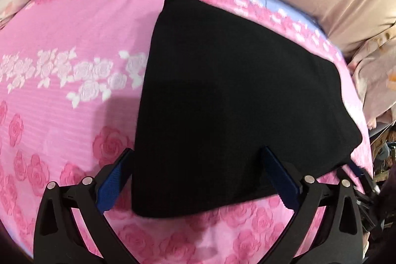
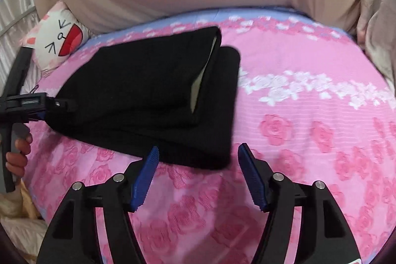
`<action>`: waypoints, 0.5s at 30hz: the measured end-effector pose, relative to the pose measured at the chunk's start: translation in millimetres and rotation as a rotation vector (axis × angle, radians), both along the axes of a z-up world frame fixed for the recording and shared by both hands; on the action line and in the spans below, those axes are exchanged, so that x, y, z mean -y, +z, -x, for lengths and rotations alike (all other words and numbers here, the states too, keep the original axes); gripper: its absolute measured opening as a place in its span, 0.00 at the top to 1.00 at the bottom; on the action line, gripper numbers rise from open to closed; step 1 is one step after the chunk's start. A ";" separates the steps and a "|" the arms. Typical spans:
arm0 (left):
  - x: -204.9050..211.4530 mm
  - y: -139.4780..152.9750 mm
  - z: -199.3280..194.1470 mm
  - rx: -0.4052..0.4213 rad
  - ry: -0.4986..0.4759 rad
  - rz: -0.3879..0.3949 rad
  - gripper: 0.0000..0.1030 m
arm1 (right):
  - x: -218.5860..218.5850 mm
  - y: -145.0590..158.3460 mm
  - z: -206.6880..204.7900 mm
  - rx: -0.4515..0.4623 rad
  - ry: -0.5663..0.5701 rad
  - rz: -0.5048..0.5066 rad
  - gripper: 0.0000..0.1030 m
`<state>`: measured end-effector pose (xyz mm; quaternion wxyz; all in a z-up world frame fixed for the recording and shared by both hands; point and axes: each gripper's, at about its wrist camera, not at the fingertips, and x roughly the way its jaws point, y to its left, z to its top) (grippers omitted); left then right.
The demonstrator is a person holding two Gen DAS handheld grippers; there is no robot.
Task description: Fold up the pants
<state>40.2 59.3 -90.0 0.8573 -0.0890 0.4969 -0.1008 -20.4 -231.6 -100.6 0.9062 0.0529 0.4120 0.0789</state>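
pants (image 2: 148,90): black, folded, on pink bedsheet (image 2: 309,140) | left gripper (image 1: 198,160): wide, fabric between fingers, not pressed | right gripper (image 2: 198,152): half wide, empty

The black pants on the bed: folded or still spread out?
Folded. The black pants lie as a compact stack on the pink bedspread, layered edges showing at one end.

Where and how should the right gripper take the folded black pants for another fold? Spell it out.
Probably the near right corner of the black pants, just ahead of the open right gripper. Come in low from the near edge, one of the fingers sliding under: the layers stack flat there, while the far end gapes open.
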 end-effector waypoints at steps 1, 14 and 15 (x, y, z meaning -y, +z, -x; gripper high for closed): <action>0.1 1.0 -1.9 0.008 -0.007 0.008 0.07 | 5.8 3.6 -4.7 0.003 -0.008 -0.020 0.60; -24.1 30.5 30.9 0.068 -0.059 -0.107 0.39 | 82.5 12.8 55.7 -0.058 -0.277 -0.187 0.89; -26.3 38.0 34.6 0.091 -0.044 -0.117 0.25 | 83.1 19.2 58.7 -0.033 -0.269 -0.219 0.88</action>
